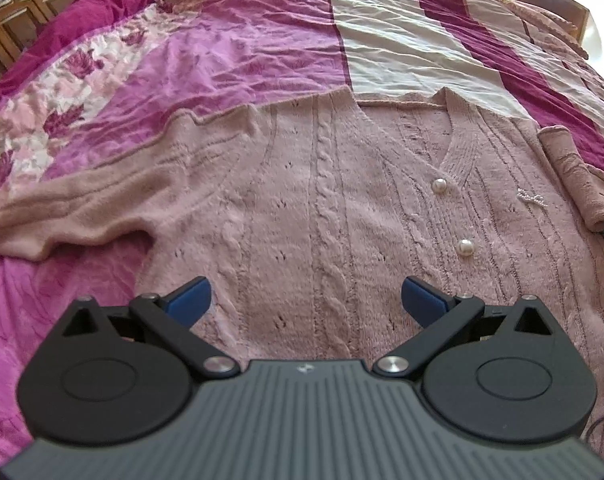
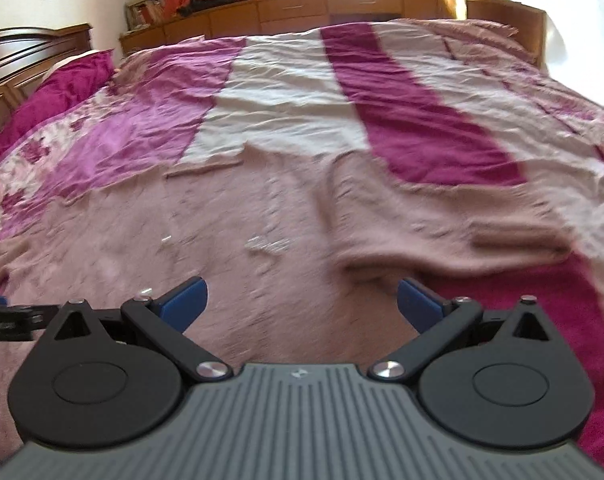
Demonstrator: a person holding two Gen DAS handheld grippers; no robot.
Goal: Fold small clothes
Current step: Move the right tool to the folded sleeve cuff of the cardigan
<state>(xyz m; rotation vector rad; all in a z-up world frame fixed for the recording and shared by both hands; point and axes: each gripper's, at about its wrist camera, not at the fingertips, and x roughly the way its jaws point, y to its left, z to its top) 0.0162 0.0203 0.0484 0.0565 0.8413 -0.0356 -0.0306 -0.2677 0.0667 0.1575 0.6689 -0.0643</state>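
Left gripper point(image 1: 306, 300) fingers spread wide, empty; pink cardigan point(image 1: 326, 208) flat on bed directly ahead, neckline edge beyond, bare bedspread point(image 1: 261, 48) past that. Right gripper point(image 2: 302, 300) fingers wide, empty, above cardigan point(image 2: 229, 240); blurred. Pearl buttons point(image 1: 439, 186) clear in left view only; wooden cabinets point(image 2: 342, 8) clearer in right.

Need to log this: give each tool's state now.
Left tool: open, empty, over the cardigan.
Right tool: open, empty.
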